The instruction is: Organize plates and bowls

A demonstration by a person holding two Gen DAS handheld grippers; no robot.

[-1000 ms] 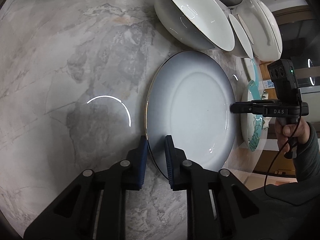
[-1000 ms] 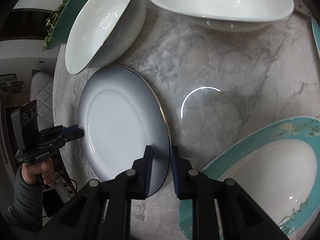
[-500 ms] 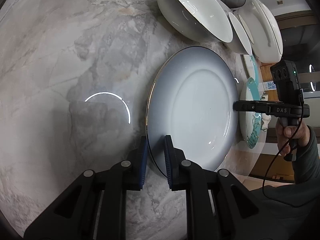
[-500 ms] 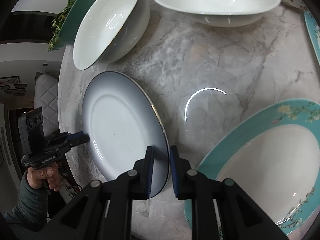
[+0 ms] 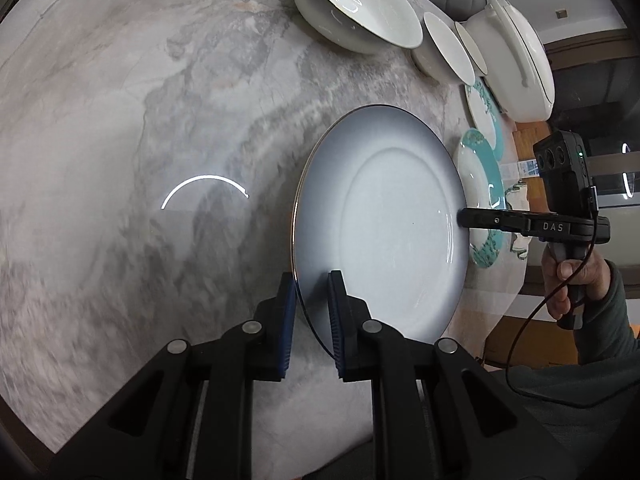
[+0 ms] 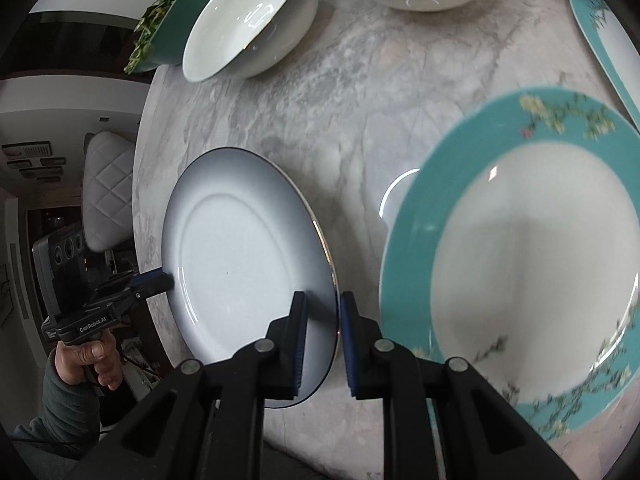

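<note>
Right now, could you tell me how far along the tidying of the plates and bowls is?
Early, it seems. In hand: both grippers, left and right, grip the grey plate by opposite rims. Left: the teal plate and white bowl sit separate on the marble table.

Both grippers are angled steeply down, each clamped on opposite edges of the same grey-white plate (image 5: 384, 224). The left gripper (image 5: 312, 312) pinches the rim with one pad above and one below. The right gripper (image 6: 322, 332) does the same on the far side. Each one's held by a hand wrapped round its handle: right hand (image 5: 572, 280), left hand (image 6: 90, 360), dark green sleeves on both.
</note>
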